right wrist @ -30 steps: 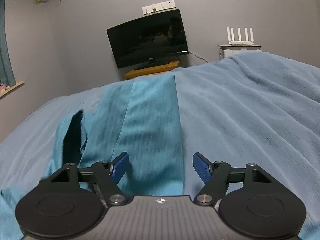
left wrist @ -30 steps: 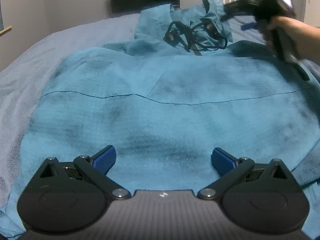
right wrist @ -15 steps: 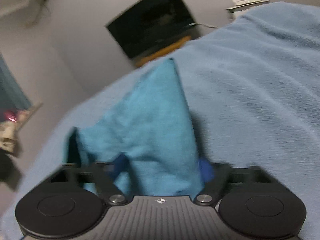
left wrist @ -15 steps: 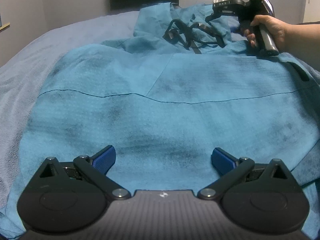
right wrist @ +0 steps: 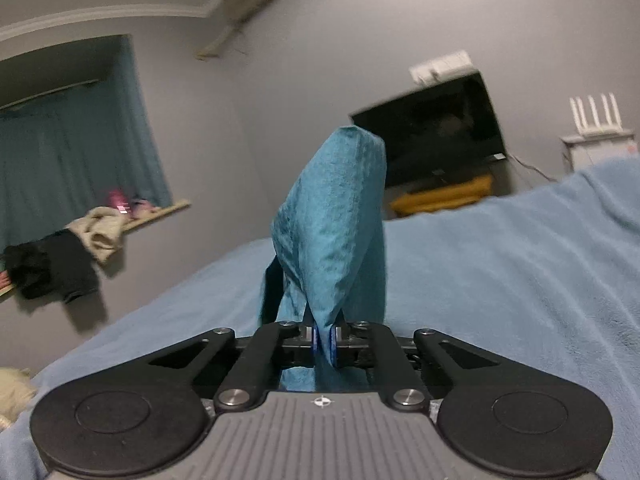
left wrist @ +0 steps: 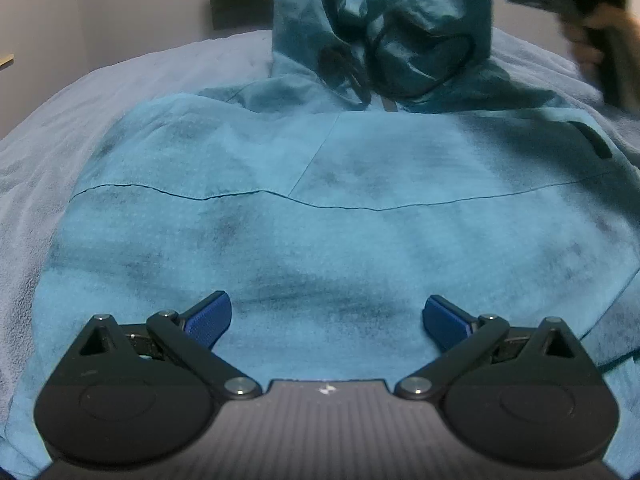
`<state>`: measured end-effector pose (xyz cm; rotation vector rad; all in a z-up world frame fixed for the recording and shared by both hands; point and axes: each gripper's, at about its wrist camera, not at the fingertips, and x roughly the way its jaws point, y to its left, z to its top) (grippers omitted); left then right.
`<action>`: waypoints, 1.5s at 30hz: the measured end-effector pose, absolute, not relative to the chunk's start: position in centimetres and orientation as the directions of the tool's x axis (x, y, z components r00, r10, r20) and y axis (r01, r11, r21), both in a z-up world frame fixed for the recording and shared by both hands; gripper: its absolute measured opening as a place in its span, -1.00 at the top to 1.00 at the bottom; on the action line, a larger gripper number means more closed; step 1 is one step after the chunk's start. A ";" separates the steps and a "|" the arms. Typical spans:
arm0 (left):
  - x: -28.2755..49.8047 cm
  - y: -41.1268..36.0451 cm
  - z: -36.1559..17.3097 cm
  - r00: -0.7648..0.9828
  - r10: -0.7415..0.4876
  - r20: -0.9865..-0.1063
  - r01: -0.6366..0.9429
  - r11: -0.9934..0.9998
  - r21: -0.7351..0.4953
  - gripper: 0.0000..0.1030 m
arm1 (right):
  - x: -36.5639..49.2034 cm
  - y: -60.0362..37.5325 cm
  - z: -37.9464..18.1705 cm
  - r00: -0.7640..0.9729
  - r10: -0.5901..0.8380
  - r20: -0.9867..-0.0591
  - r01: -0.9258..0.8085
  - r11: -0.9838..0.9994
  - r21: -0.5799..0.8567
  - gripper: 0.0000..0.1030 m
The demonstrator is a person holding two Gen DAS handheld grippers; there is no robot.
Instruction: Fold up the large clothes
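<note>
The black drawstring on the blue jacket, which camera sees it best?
The left wrist view: the drawstring loops across the lifted hood of the teal jacket. The right wrist view shows only a pinched fold of fabric in the right claw, no drawstring.

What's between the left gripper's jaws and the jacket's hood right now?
Only the teal jacket's flat body with a seam across it lies between the open left gripper and the lifted hood, in the left wrist view.

text: none readable | labels: none | brands: none | numbers: none | signs: none legible in either wrist view
</note>
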<state>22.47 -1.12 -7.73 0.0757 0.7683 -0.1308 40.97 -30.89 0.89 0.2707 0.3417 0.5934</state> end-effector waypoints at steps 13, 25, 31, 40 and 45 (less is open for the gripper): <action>22.0 -0.6 -7.6 0.718 -0.105 -0.688 0.152 0.988 0.009 -1.00 | 20.2 -29.6 -2.3 0.765 0.532 -0.362 -0.579 0.815 -0.025 0.91; 19.8 3.4 -4.5 0.747 0.005 -0.665 -0.004 1.000 0.002 -1.00 | 17.2 -31.6 -6.7 0.718 0.407 -0.564 -0.433 0.897 0.095 0.32; 17.0 7.6 -1.3 0.792 0.108 -0.601 -0.183 0.981 -0.065 -1.00 | 14.8 -35.0 -5.3 0.717 0.401 -0.570 -0.294 0.916 0.274 0.11; 17.5 9.7 -0.7 0.834 0.123 -0.537 -0.244 0.957 -0.160 -1.00 | 17.0 -34.6 -4.6 0.675 0.564 -0.476 -0.207 0.764 0.611 -0.26; 17.7 8.2 -1.8 0.828 0.082 -0.554 -0.170 0.979 -0.109 -1.00 | 19.8 -33.1 -6.7 0.612 0.634 -0.473 -0.134 0.672 0.728 -0.48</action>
